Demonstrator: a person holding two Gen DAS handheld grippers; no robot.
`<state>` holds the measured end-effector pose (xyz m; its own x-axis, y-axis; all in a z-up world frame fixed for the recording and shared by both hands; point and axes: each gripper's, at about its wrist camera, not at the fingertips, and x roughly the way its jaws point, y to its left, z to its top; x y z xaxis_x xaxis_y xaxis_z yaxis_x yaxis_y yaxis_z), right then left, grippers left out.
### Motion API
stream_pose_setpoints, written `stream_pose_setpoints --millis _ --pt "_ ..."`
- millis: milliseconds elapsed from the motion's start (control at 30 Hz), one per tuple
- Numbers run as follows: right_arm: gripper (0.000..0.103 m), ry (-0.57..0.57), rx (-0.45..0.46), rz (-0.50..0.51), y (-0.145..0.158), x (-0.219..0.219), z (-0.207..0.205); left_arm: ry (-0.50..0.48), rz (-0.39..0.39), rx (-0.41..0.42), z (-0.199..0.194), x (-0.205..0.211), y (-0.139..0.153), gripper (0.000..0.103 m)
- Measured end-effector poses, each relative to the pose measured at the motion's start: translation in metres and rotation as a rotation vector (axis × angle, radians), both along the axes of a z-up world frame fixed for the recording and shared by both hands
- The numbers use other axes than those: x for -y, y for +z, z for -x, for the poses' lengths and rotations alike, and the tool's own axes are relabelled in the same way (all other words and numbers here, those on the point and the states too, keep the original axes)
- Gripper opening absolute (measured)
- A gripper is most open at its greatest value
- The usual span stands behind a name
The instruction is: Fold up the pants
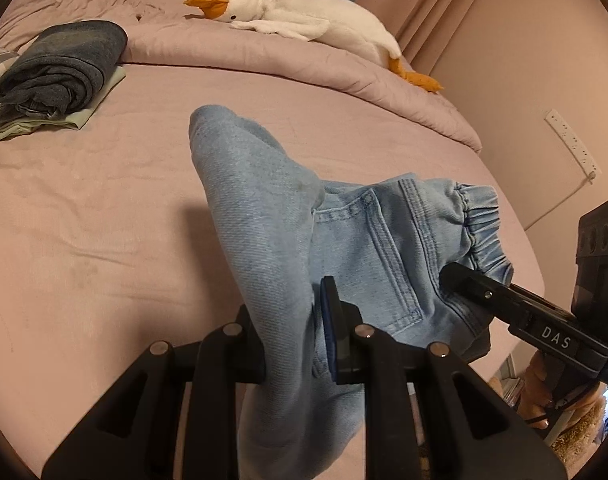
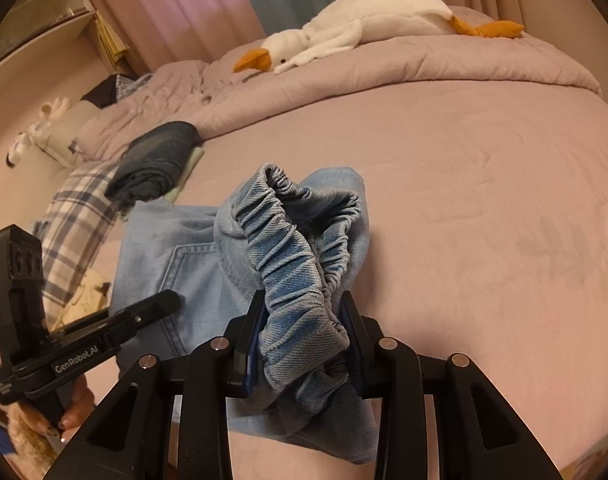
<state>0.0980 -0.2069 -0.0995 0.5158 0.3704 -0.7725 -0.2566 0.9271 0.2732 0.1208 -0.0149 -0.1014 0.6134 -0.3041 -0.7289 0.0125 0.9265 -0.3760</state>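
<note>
On the bed (image 1: 84, 208), both grippers (image 1: 292, 320) (image 2: 300, 332) clamp light-blue pants (image 1: 264, 208).

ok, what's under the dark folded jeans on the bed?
Under the dark folded jeans lies a pale green folded cloth, its edges sticking out, on the pink sheet. Its middle is covered.

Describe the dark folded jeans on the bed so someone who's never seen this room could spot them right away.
Start at the pink bed and look toward the bunched quilt where the white goose plush lies. Near the quilt's edge sit the dark folded jeans on a pale green cloth. They are far darker than the light blue pants held nearby.
</note>
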Motion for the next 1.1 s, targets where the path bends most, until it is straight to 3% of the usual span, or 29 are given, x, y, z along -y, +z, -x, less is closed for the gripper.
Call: stream_pose_setpoints --millis 400,467,600,700,767,800,900,967,1100 --pt "0.036 -0.059 -0.131 0.018 -0.040 -0.003 -0.033 0.031 -0.032 -0.110 -0.041 -0.008 -0.043 0.019" --pt "0.037 -0.072 -0.141 0.024 -0.043 0.000 -0.034 0.040 -0.053 -0.114 -0.042 -0.011 -0.048 0.027" --pt "0.043 -0.106 -0.177 0.014 -0.048 0.008 -0.033 0.063 -0.060 -0.160 -0.041 -0.016 -0.060 0.034" --pt "0.054 -0.137 -0.163 0.068 -0.045 0.012 -0.029 0.068 -0.058 -0.155 -0.032 -0.018 -0.057 0.050" --pt "0.059 -0.149 -0.141 0.094 -0.037 0.017 -0.022 0.080 -0.051 -0.148 -0.023 -0.020 -0.051 0.069" --pt "0.062 -0.146 -0.125 0.090 -0.030 0.018 -0.017 0.086 -0.047 -0.136 -0.016 -0.021 -0.045 0.072" --pt "0.082 -0.140 -0.073 0.087 -0.010 0.023 0.000 0.075 -0.037 -0.098 0.000 -0.020 -0.025 0.087" --pt "0.083 -0.130 -0.014 0.097 0.007 0.023 0.012 0.072 -0.037 -0.049 0.013 -0.020 -0.005 0.099" --pt "0.084 -0.107 0.090 0.128 0.039 0.020 0.039 0.085 -0.056 0.057 0.044 -0.013 0.033 0.102"
